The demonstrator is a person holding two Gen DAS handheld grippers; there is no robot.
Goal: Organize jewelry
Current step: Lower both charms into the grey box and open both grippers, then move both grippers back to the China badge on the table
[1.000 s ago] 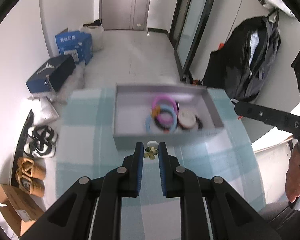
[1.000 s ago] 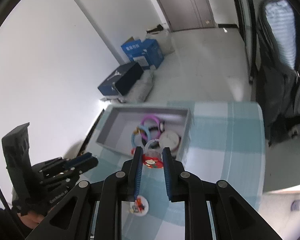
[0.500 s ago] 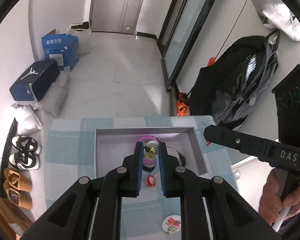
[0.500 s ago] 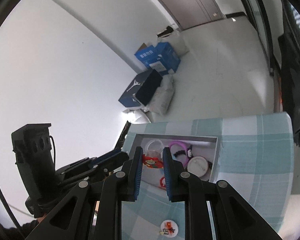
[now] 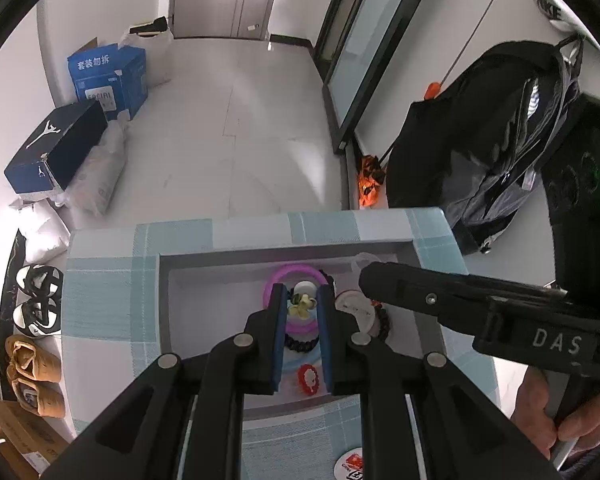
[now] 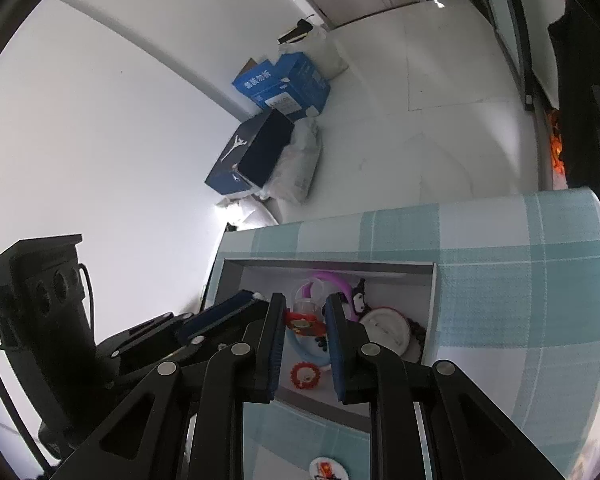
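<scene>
A grey tray sits on the checked tablecloth and holds a pink ring, a black bead bracelet, a white disc and a red toothed ring. My left gripper hangs over the tray's middle, shut on a small yellow-green flower charm. My right gripper hovers over the same tray, shut on a red charm with a clear ring. In each wrist view the other gripper shows beside mine, the right gripper and the left gripper.
A round red-and-white badge lies on the cloth in front of the tray. A person's hand grips the right tool's handle. Beyond the table are a black backpack, blue boxes and shoes on the floor.
Both grippers have moved forward and down from before the tray to over its inside, each carrying its charm. The right one has also rolled a little.
</scene>
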